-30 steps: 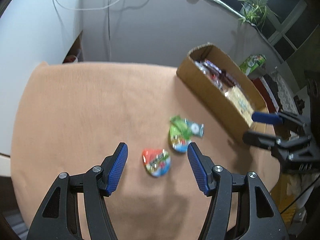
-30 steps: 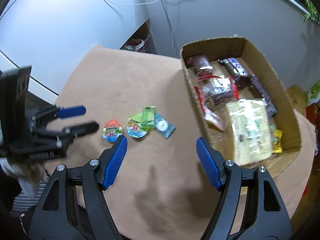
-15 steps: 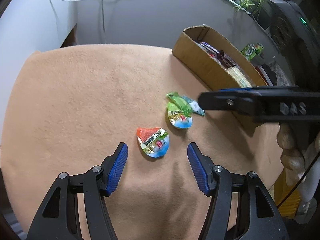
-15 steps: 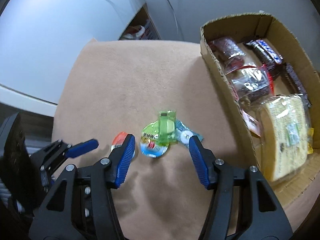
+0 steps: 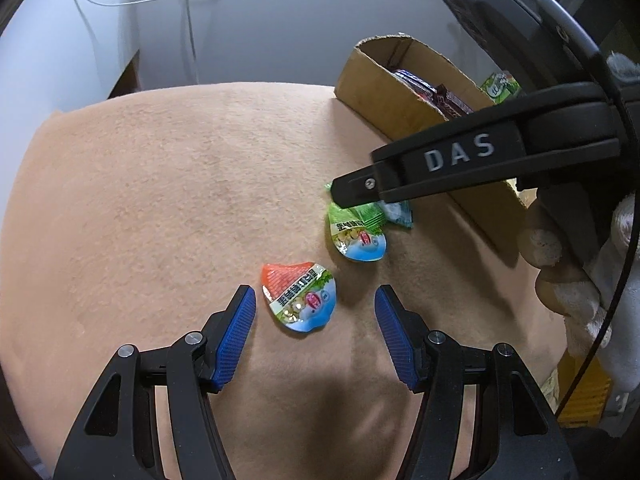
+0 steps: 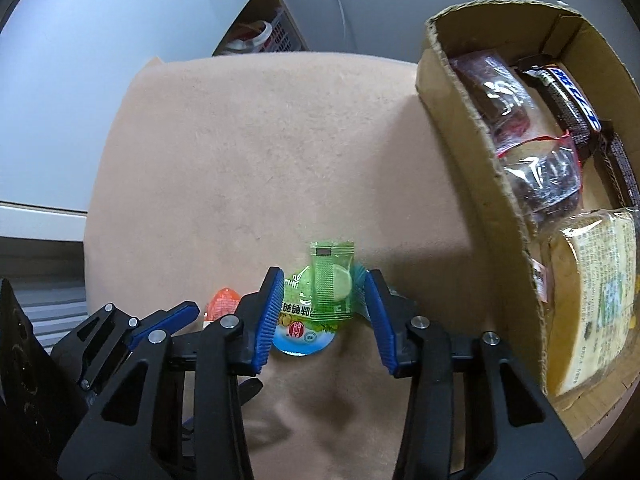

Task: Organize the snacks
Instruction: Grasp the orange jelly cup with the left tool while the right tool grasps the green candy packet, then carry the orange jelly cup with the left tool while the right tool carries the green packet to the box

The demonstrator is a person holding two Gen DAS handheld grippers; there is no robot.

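Green jelly cup (image 6: 304, 320), lid up, lying on the tan cloth-covered table (image 6: 260, 160) between the blue pads of the right tool (image 6: 320, 304). A small green candy wrapper (image 6: 332, 280) lies across the cup's far edge, and a teal sachet (image 5: 398, 214) lies just right of it, partly hidden behind the right pad. The right tool's fingers are spread, flanking the cup closely on left and right; whether the pads touch it cannot be told. In the left wrist view the same tool reaches in from the right as a black finger marked "DAS", its tip over the green wrapper.

Red jelly cup (image 5: 298, 298), lid up, lying on the table to the near left of the green cup, apart from it. The left tool (image 5: 312, 332) sits just near of it with fingers spread wide, one pad on each side of the cup, neither pad touching it.

Cardboard box (image 6: 476, 152), open-topped, standing at the right side of the table. It holds clear-wrapped dark snacks (image 6: 520, 136) at the far end, chocolate bars (image 6: 568, 100) along the right wall, and a pale wrapped cake (image 6: 592, 304) at the near end.

Grey wall (image 5: 260, 24) with hanging cables (image 5: 188, 12) behind the table.
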